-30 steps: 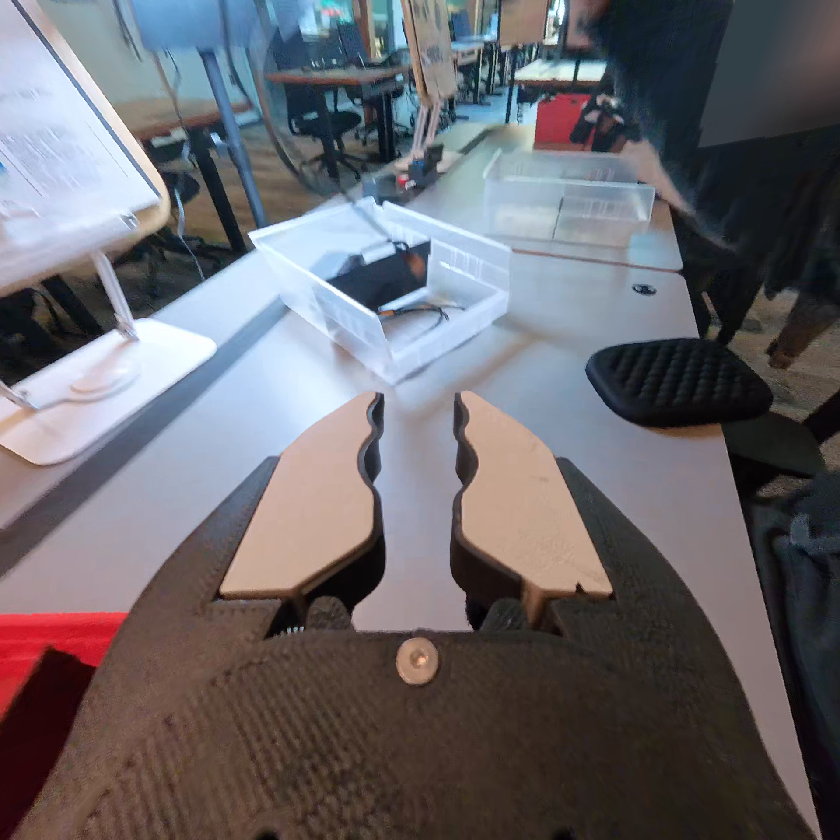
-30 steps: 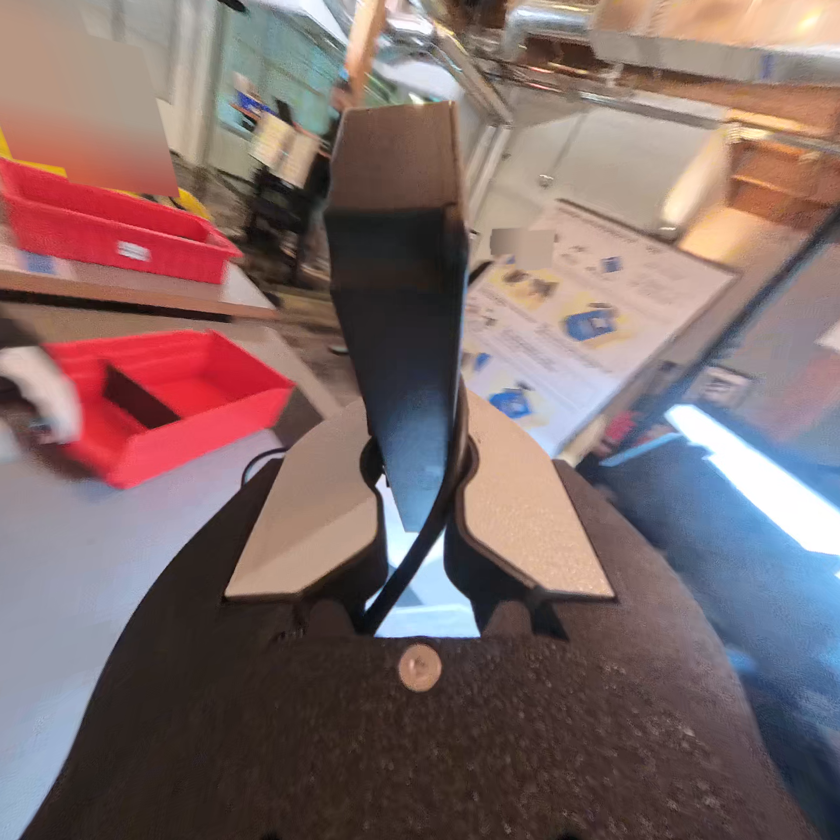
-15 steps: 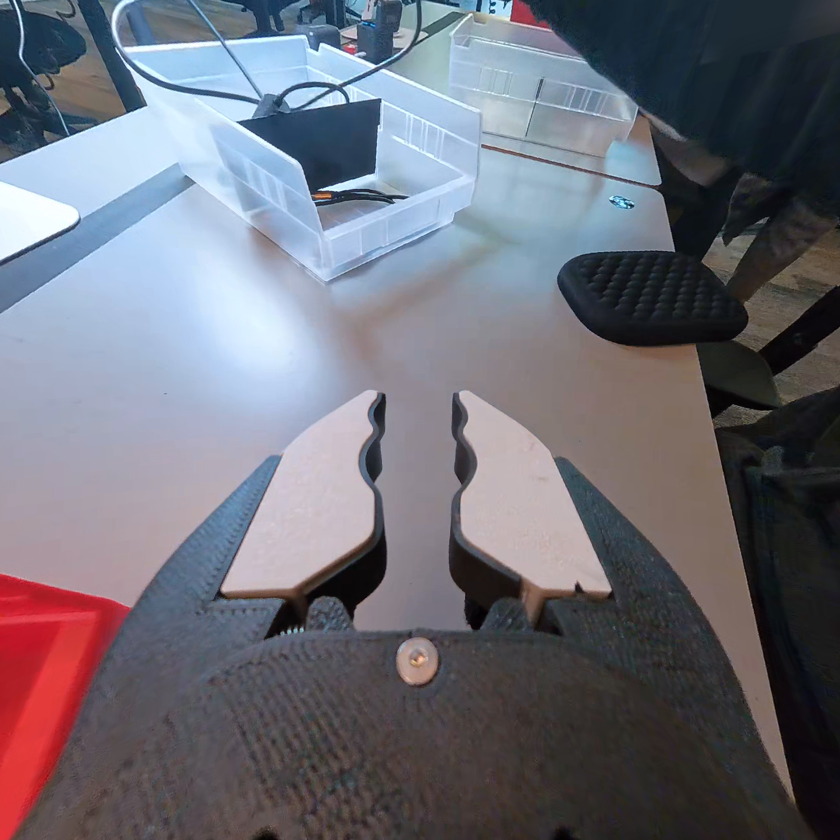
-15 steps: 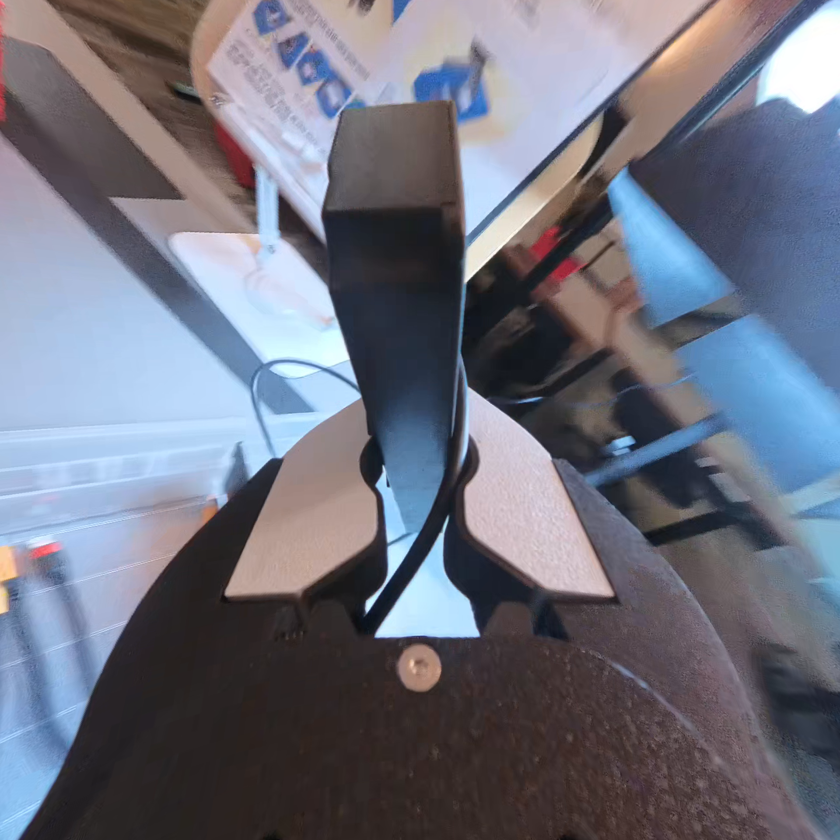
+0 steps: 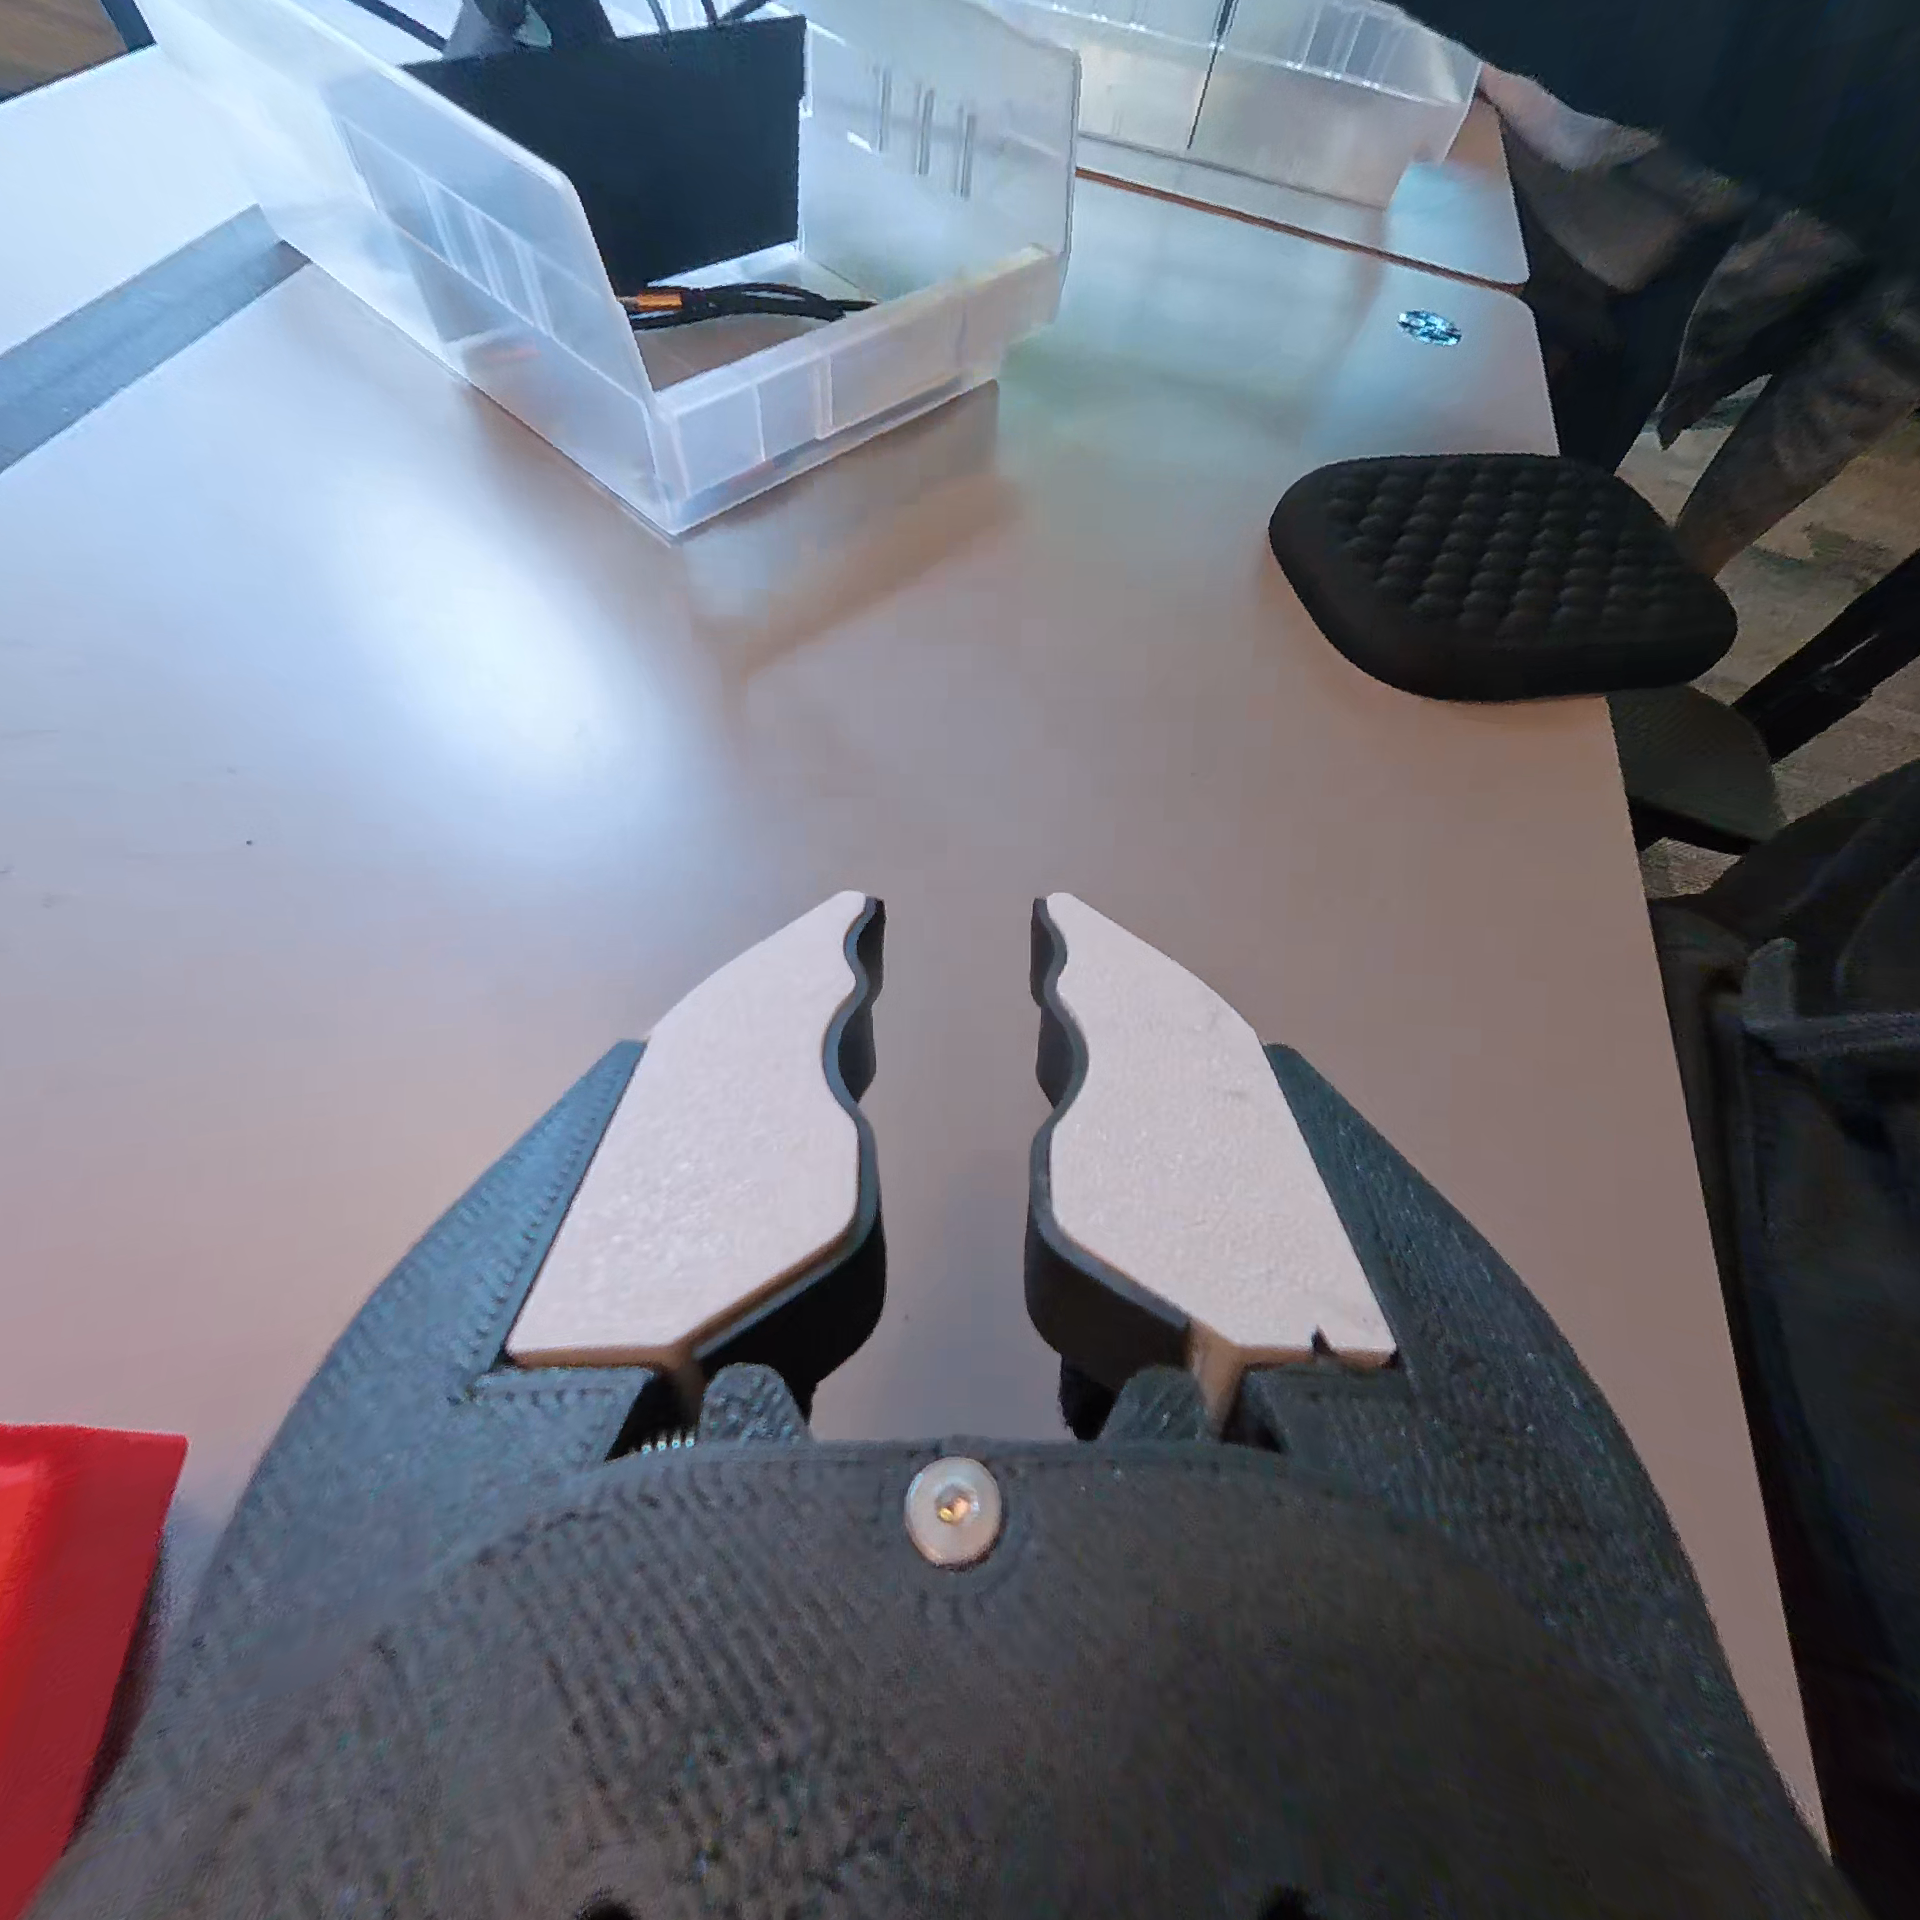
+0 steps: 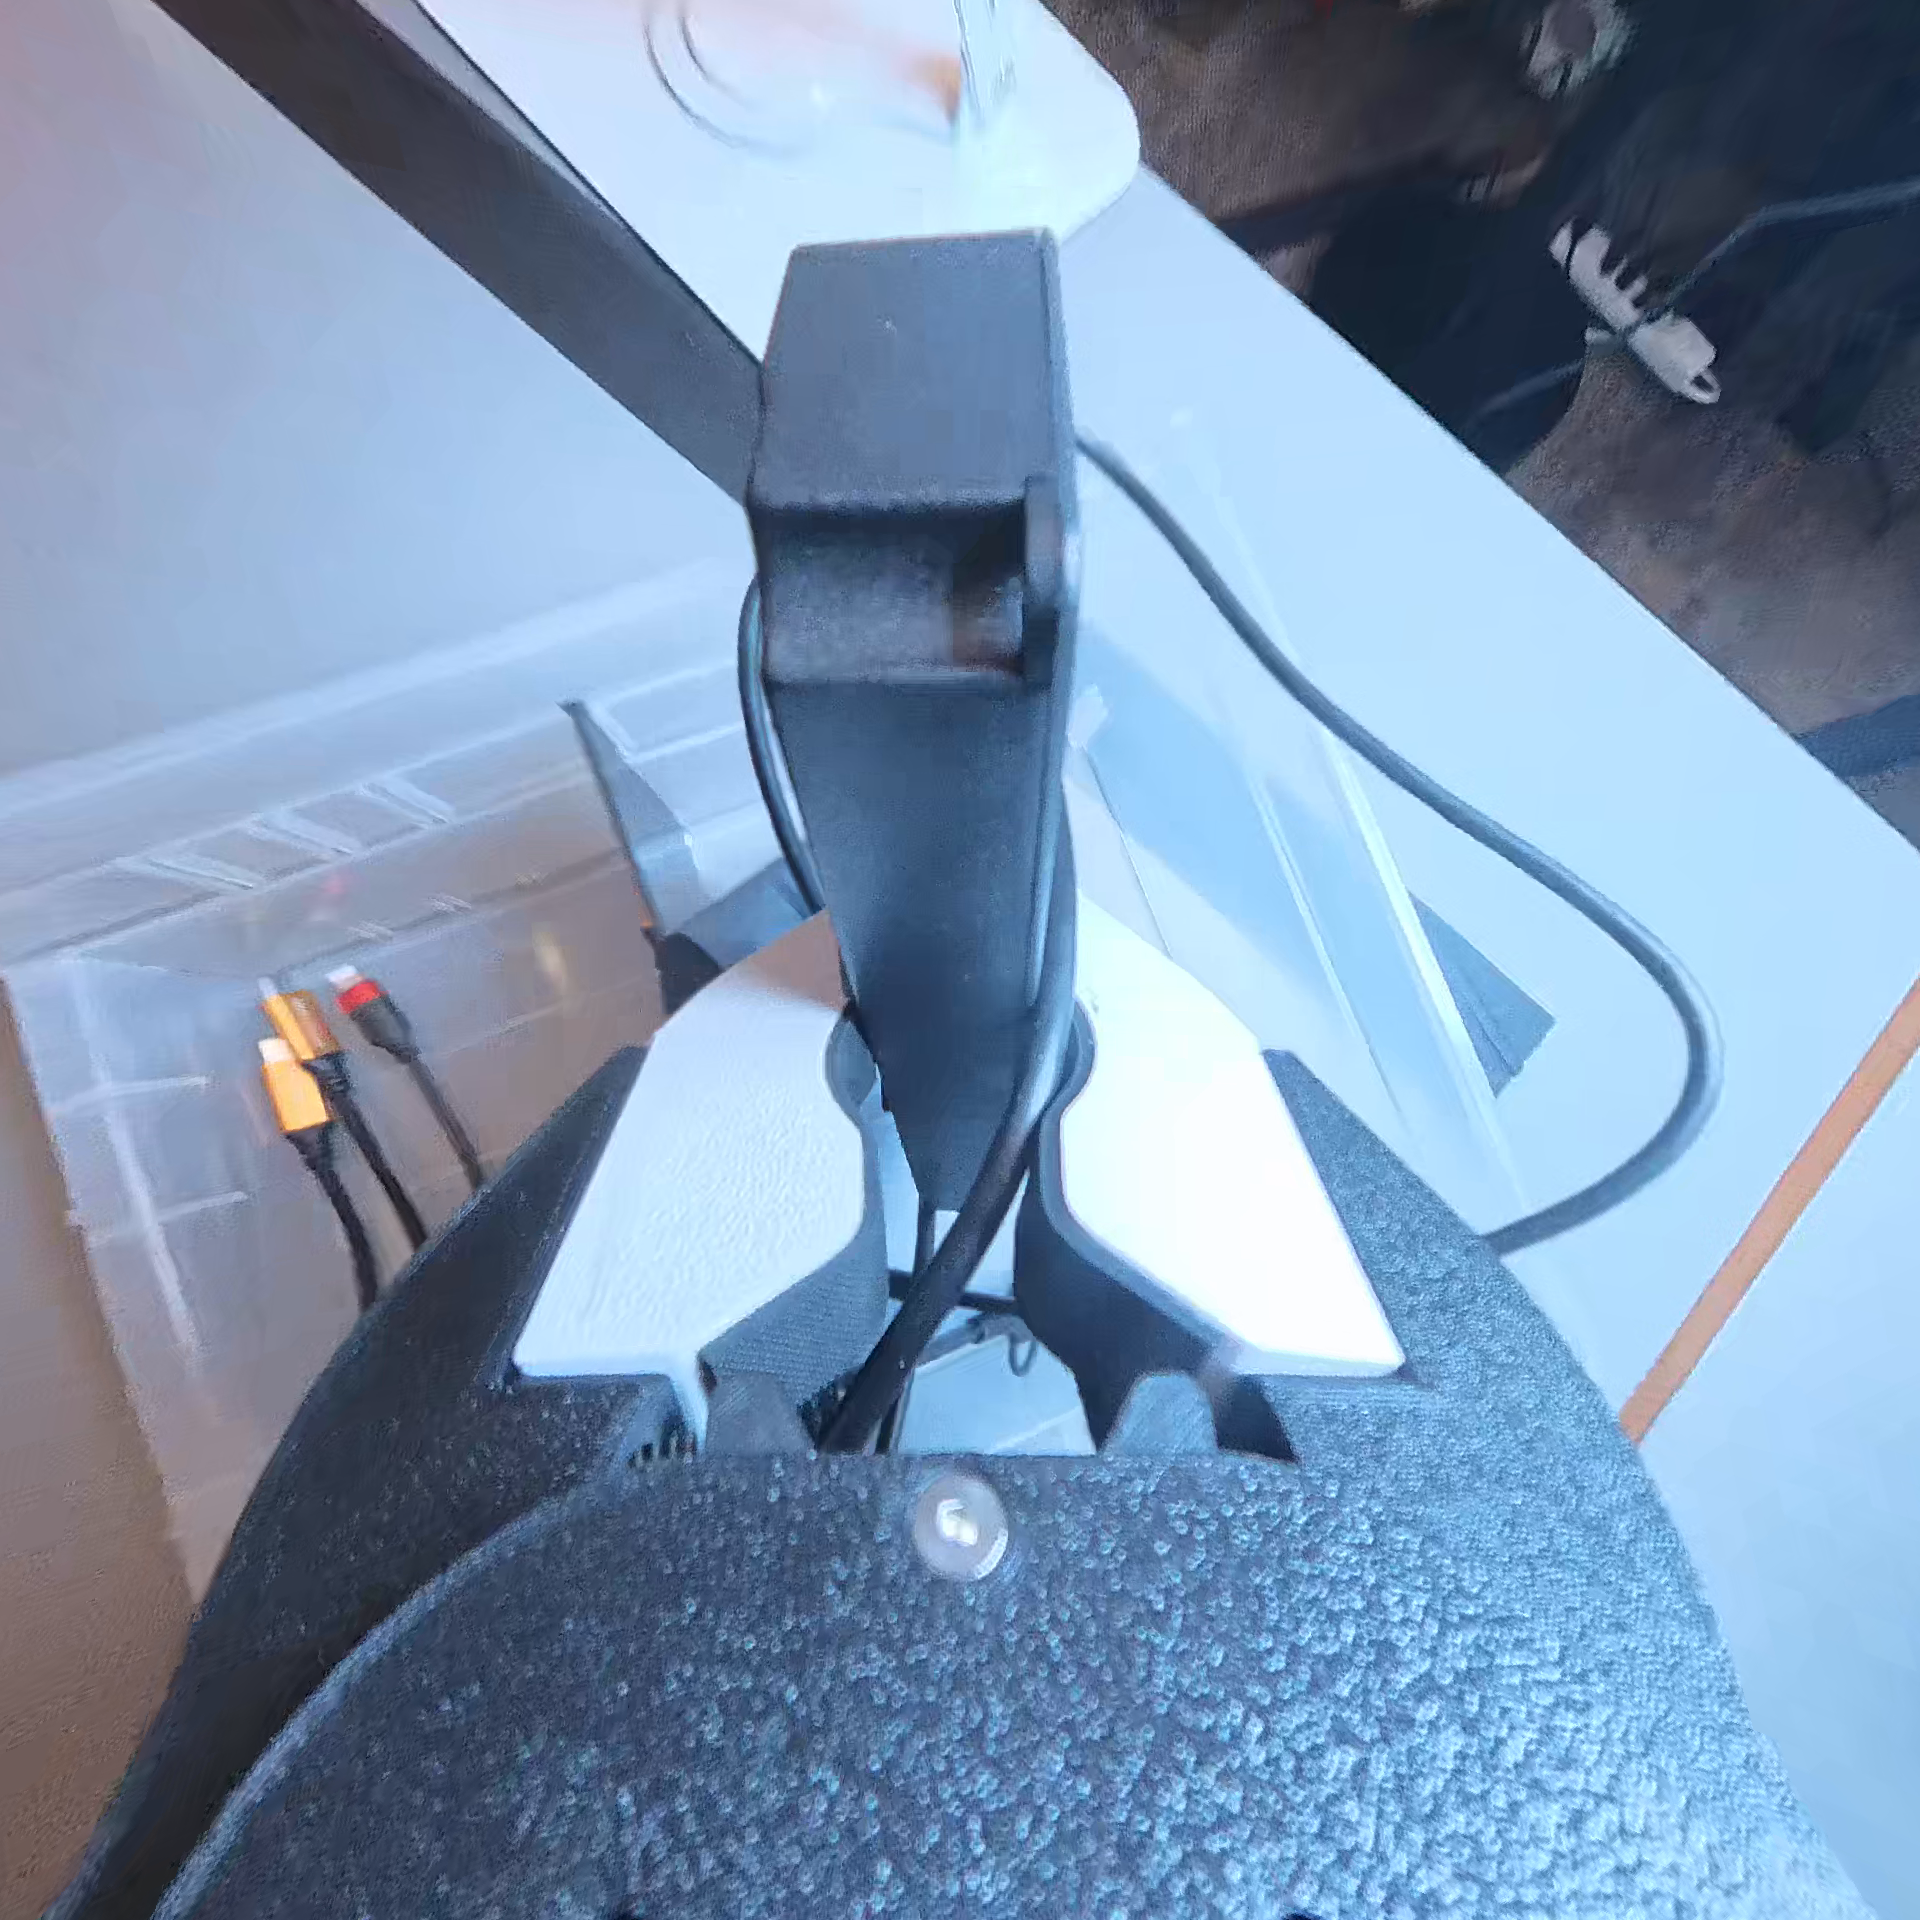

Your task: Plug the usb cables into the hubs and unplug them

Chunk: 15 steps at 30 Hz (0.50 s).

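My right gripper (image 6: 956, 1049) clamping black boxy plastic hub (image 6: 914, 582), orange-tipped cables (image 6: 296, 1081) lying lower left; my left gripper (image 5: 956, 935) hovering agape, empty, clear plastic bin (image 5: 727, 416) ahead.

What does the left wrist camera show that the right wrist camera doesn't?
Only the left wrist view shows the open, empty left tongs over the bare table, a black dimpled armrest pad and a red bin corner.

Only the right wrist view shows the right tongs clamped on a black hub with its black cable looping away.

Both show the clear bin holding orange-tipped cables.
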Each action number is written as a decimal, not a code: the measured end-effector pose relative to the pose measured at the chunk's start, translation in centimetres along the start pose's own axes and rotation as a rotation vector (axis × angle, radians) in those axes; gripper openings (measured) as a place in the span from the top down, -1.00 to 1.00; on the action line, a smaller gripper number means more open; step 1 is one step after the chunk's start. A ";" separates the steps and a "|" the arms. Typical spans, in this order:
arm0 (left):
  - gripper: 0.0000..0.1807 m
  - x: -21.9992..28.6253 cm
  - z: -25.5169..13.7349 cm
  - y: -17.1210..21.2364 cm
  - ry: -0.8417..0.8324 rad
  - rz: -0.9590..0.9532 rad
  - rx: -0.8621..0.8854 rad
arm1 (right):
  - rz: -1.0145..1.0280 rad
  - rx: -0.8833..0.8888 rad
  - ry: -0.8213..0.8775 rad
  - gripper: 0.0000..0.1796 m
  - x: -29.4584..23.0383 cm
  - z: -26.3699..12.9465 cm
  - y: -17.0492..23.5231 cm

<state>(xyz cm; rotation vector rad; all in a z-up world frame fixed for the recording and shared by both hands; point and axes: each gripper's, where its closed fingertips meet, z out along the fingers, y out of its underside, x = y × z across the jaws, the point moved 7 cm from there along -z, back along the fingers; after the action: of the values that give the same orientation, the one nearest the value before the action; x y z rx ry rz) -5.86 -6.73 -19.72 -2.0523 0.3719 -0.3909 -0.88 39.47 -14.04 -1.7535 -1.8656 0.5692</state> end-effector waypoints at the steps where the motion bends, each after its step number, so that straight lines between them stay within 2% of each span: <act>1: 0.70 0.0 0.1 0.1 0.000 0.000 -0.006 | -0.010 -0.029 0.016 0.71 0.2 0.6 0.2; 5: 0.71 -0.2 0.4 0.5 0.012 -0.015 -0.020 | -0.058 -0.083 0.069 0.70 0.4 2.2 0.2; 10: 0.71 -0.4 0.8 1.0 0.013 -0.021 -0.048 | -0.144 -0.152 0.215 0.34 1.5 1.5 -0.3; 15: 0.71 -0.5 0.8 1.1 0.009 -0.018 -0.052 | -0.227 -0.138 0.357 0.17 1.7 -1.3 -1.3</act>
<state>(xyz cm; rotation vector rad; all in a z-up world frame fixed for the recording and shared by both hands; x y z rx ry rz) -6.06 -6.48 -21.10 -2.1063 0.3728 -0.4060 -1.17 41.01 -12.05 -1.5729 -1.8441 0.0371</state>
